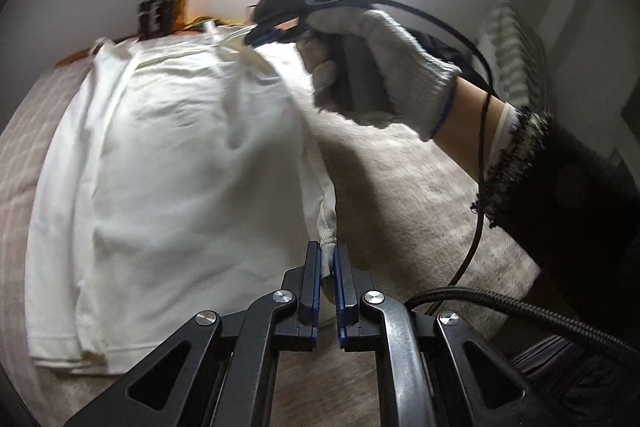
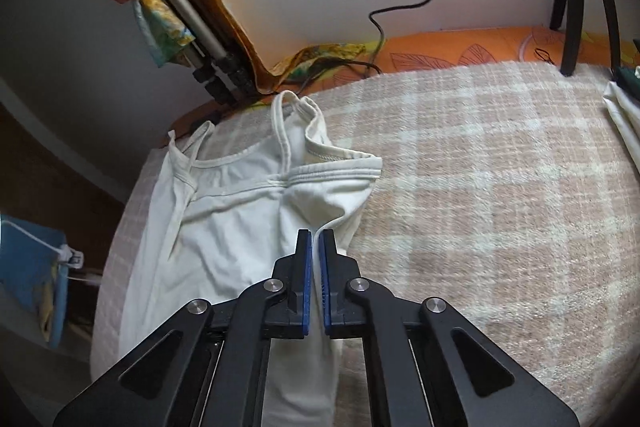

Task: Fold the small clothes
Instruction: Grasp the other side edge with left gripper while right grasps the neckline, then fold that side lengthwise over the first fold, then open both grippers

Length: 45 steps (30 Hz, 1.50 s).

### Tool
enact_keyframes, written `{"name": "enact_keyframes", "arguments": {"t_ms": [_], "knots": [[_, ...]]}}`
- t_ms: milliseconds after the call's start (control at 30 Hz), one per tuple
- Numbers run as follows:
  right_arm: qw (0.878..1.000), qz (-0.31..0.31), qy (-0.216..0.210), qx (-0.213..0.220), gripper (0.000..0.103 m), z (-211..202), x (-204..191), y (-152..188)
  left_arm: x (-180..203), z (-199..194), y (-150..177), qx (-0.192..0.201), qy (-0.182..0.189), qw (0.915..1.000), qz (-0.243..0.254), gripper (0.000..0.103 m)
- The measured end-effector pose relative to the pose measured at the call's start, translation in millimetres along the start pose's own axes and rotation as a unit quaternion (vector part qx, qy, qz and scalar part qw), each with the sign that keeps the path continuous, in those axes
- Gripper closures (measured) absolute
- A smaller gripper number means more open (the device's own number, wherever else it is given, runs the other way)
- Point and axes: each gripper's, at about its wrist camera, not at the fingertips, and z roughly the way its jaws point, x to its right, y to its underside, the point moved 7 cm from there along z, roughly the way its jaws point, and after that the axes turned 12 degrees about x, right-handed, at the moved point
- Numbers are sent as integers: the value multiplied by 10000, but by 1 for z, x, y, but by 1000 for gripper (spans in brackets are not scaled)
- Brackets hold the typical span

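I am in the middle of a fold. My left gripper (image 1: pixel 328 259) is pinched nearly shut on the bottom hem of the soft white strappy cotton top (image 1: pixel 168 155). My right gripper (image 2: pixel 316 243) is pinched nearly shut on a fold of the same top, up near its thin straps. The top lies on the fuzzy pink and cream checked blanket (image 2: pixel 480 187) of the bed, near the bed's left edge, with its straps toward the far edge. The cloth is thin, floppy and a bit wrinkled. I think my next move is to lift this side with both grippers together and lay it flat across the rest, keeping the edge straight.
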Motion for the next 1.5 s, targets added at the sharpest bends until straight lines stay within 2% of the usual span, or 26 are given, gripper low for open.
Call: {"name": "enact_keyframes", "arguments": {"t_ms": [267,400,433,467,533,633,700,733,800,867,900,967,1167,1333,1500], "knots": [[9994,-266,-44,202,101,-4,-54,-26,-36,-25,1,157,-178,9986,-466,100],[9976,-474,408,297,100,-5,-53,-33,-43,-27,2,135,-221,9981,-556,100],[9964,-503,622,296,95,-7,-44,-35,-41,-27,2,140,-216,9983,-525,100],[9955,-493,770,249,77,-7,-35,-35,-40,-26,1,151,-212,9985,-491,100],[9958,-228,871,136,49,-6,-10,-33,-35,-26,-1,173,-212,9989,-369,100],[9954,147,946,-84,49,1,21,-27,-33,-25,0,186,-231,9991,-316,100],[9951,437,870,-196,51,6,33,-21,-34,-24,0,176,-237,9990,-340,100],[9955,542,740,-239,56,9,35,-20,-33,-23,0,176,-235,9990,-342,100],[9961,624,526,-350,71,16,33,-15,-33,-21,0,174,-235,9991,-317,100],[9968,574,383,-402,94,23,28,-11,-31,-21,1,164,-226,9992,-299,100],[9969,526,422,-398,97,25,27,-10,-30,-21,2,169,-223,9991,-306,100],[9974,475,459,-288,100,21,20,-15,-32,-24,4,169,-202,9990,-360,100],[9998,37,161,52,100,5,-24,-33,-50,-34,10,164,-251,9972,-683,100],[9998,-163,-102,-36,100,19,-60,-23,-63,-41,20,125,-348,9958,-837,100],[9982,-539,-103,-227,100,43,-89,-5,-79,-43,30,19,-503,9939,-985,100]]}}
